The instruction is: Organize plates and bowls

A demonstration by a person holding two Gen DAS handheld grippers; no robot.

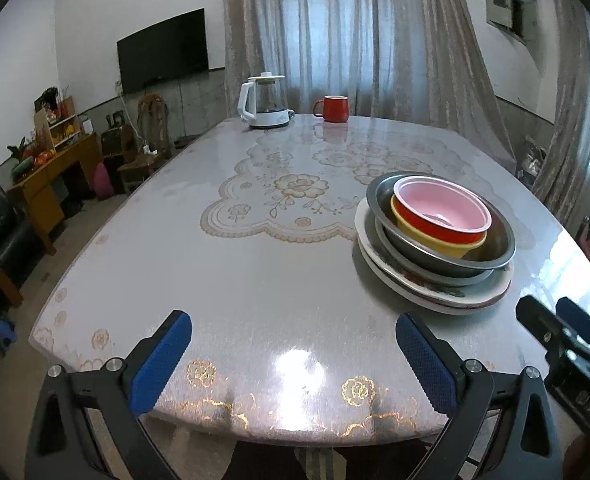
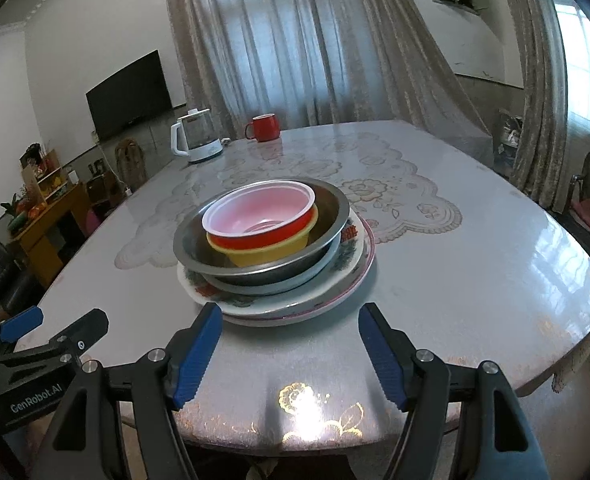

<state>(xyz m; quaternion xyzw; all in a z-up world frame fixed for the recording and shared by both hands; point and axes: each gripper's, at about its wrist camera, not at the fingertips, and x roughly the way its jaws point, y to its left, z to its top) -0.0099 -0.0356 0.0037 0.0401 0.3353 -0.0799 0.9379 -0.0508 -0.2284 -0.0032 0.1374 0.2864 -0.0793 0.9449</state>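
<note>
Right wrist view: the right gripper (image 2: 291,344) has its blue-padded jaws wide apart and empty, just short of the stack. A red plastic bowl with pink inside (image 2: 261,216) nests in a yellow bowl (image 2: 267,254), in steel bowls (image 2: 327,208), on white floral plates (image 2: 351,258) on the glossy patterned table (image 2: 475,280). The left gripper (image 1: 293,340) is likewise spread and empty.
</note>
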